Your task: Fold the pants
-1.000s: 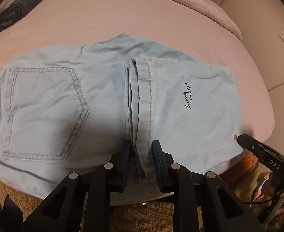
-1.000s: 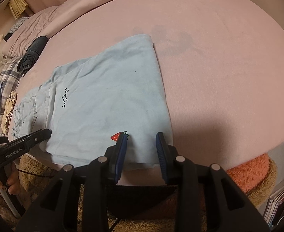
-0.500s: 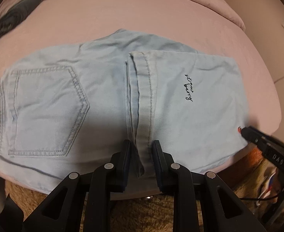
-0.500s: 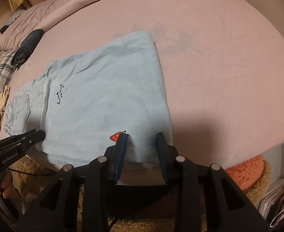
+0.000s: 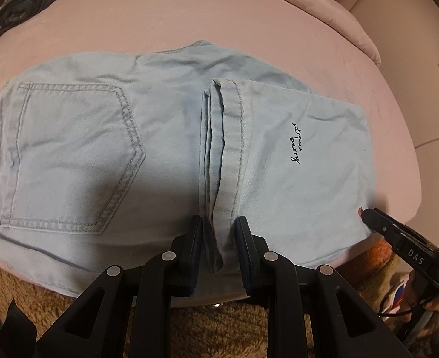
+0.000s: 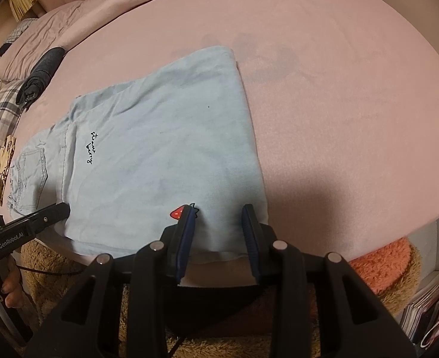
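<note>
Light blue jeans [image 5: 165,155] lie on a pink bed, legs folded back over the seat. The leg hems [image 5: 222,161] lie stacked beside the back pocket [image 5: 70,161]. My left gripper [image 5: 218,226] is open with its jaws either side of the hem stack at the near edge. The folded leg panel [image 6: 165,155] carries black script and a small red strawberry [image 6: 177,213]. My right gripper [image 6: 219,217] is open over the near right corner of that panel, above the fold. It also shows in the left wrist view [image 5: 374,214].
The pink bedspread [image 6: 339,89] stretches far and right. A dark rolled garment [image 6: 40,74] and plaid bedding [image 6: 1,110] lie at the far left. A brown fuzzy rug [image 5: 219,328] and an orange cushion [image 6: 380,262] sit below the bed edge. Books [image 6: 428,313] stand lower right.
Both grippers stay at the near edge. The left jaws have widened a little around the hems. The views have shifted slightly, and the jeans lie as before.
</note>
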The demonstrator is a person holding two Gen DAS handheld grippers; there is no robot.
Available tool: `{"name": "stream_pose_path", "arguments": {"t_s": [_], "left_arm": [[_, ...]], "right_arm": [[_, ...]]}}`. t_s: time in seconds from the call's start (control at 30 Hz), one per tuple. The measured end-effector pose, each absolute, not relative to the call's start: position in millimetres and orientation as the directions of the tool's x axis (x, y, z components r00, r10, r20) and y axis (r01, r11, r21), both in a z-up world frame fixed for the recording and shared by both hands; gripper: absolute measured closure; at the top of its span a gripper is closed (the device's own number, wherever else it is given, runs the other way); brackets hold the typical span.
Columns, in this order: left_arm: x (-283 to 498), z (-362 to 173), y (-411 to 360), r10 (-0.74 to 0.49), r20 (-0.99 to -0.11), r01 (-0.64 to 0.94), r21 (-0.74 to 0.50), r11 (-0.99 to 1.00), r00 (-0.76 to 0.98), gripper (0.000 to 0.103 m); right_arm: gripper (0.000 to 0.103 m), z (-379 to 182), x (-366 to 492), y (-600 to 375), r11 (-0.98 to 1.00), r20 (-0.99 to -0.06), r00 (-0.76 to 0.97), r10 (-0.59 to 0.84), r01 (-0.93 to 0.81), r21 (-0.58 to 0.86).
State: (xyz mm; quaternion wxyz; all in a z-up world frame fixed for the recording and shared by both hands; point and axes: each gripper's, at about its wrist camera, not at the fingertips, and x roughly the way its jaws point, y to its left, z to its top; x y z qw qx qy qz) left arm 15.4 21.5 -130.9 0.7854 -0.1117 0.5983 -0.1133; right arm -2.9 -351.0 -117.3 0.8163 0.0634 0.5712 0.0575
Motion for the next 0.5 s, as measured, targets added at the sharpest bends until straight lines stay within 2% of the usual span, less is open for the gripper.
{"name": "stream_pose_path", "arguments": {"t_s": [0.13, 0.2, 0.23, 0.27, 0.37, 0.5], "left_arm": [[3, -132, 22, -0.295, -0.911, 0.045, -0.295, 0.954, 0.287, 0.078], [0, -135, 20, -0.29, -0.907, 0.05, -0.289, 0.956, 0.304, 0.078], [-2, -136, 21, -0.293, -0.901, 0.046, -0.293, 0.955, 0.319, 0.078], [-4, -136, 21, -0.296, -0.898, 0.04, -0.3, 0.953, 0.326, 0.078], [-6, -137, 29, -0.326, -0.884, 0.025, -0.337, 0.941, 0.335, 0.078], [-9, -132, 43, -0.377, -0.867, 0.021, -0.392, 0.92, 0.326, 0.078]], "right_arm": [[0.068, -120, -5, -350, 0.985, -0.921, 0.352, 0.168, -0.023, 0.171], [0.06, -122, -3, -350, 0.98, -0.912, 0.361, 0.194, -0.024, 0.199], [0.051, -123, -2, -348, 0.976, -0.907, 0.365, 0.21, -0.032, 0.213], [0.048, -124, -3, -346, 0.978, -0.905, 0.371, 0.207, -0.042, 0.207], [0.048, -122, -9, -334, 0.988, -0.906, 0.396, 0.15, -0.088, 0.125], [0.048, -116, -12, -336, 0.988, -0.904, 0.4, 0.149, -0.085, 0.126]]}}
